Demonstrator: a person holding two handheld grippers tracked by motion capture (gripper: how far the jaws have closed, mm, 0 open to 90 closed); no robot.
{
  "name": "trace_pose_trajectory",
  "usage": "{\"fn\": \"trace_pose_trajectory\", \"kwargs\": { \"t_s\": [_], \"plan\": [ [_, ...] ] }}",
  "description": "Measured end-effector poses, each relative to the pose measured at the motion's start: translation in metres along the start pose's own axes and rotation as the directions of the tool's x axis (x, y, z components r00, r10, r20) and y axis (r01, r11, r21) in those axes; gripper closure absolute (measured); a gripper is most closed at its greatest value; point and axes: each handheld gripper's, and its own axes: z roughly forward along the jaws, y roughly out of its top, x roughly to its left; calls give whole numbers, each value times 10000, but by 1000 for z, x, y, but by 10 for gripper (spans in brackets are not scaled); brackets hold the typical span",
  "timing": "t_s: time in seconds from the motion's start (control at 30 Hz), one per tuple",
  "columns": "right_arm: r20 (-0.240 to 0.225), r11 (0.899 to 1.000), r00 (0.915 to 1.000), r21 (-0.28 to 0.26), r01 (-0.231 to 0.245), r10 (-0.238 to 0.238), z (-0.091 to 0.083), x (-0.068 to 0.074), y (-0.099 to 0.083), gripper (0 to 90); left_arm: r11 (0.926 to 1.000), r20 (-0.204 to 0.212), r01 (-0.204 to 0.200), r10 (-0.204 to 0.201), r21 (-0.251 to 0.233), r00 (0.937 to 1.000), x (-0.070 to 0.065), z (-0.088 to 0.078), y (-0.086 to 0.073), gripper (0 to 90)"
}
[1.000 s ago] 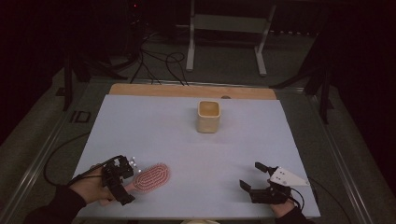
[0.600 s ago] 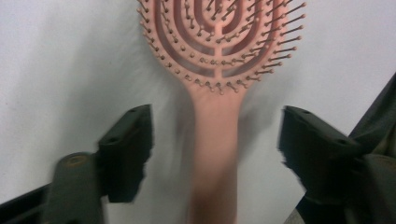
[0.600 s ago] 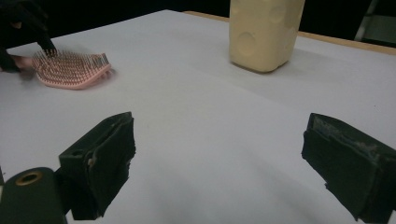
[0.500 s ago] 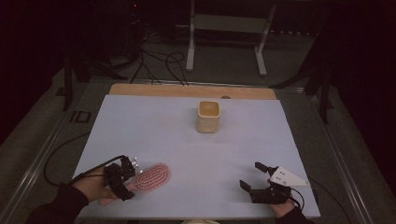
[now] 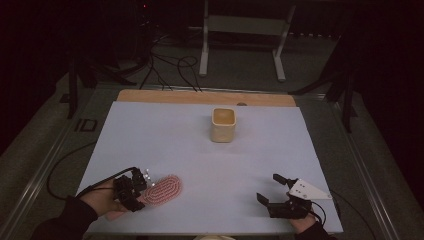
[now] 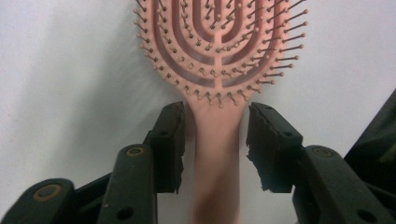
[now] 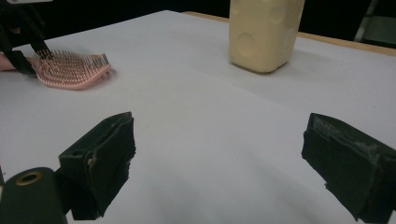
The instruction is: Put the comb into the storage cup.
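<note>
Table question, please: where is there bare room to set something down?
The widest bare stretch lies between the cup and the two claws, across the mat. Both sides of the cup are free too. The near left corner is crowded: the left claw straddles the hairbrush handle.

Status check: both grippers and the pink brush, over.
Left gripper straddles the brush handle, gaps either side, not clamped. Right gripper open, holding nothing. Pink hairbrush flat, bristles up. Cream cup far off, nothing in the way.

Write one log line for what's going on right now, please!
left gripper: open, jaws either side of pink hairbrush handle | right gripper: open, empty | cream cup: upright, mid-table
</note>
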Motion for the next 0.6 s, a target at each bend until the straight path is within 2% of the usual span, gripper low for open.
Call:
{"fn": "trace_pose_trajectory", "kwargs": {
  "t_s": [0.1,0.3,0.47,0.6],
  "plan": [
    [3,10000,10000,32,9,-9,0,0,0,90,10000,23,53,-53,8,10000,1,1,1,625],
    [7,10000,10000,31,-8,8,0,0,0,90,9998,8,-103,103,164,9999,0,2,2,657],
    [40,10000,10000,43,-22,22,0,-1,0,90,9997,177,98,-102,236,9998,2,4,2,670],
    [41,10000,10000,46,11,-11,0,-1,0,90,9992,117,296,-300,284,9995,1,5,2,684]
  ]
}}
